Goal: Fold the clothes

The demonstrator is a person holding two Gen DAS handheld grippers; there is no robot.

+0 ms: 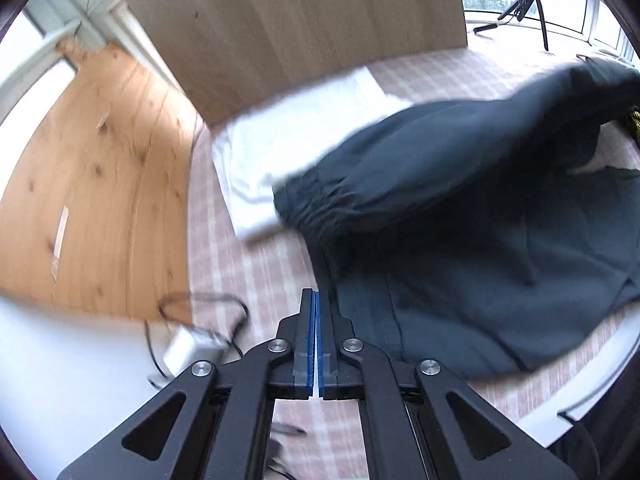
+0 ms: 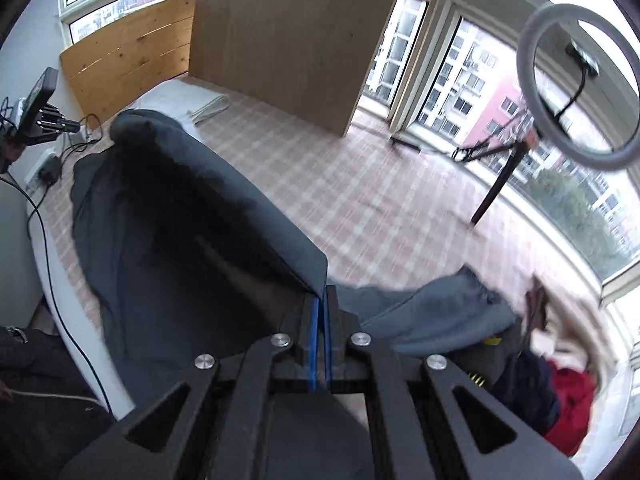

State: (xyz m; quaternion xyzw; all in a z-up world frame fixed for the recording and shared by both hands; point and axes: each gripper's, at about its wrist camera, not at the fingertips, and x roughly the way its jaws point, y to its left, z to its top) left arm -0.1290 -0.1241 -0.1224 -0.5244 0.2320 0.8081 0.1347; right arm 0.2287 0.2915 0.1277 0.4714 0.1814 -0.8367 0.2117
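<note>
We are carrying the dark grey fabric garment in the pinching right tongs, left tongs pressed together empty, advising a level, wrinkle-free fold over the checked bed.

One dark garment is seen spread on one checked bed. One folded white cloth is counted, one red garment, one ring light, and one wooden cabinet. Two claws are counted: the left claw and the right claw.
</note>
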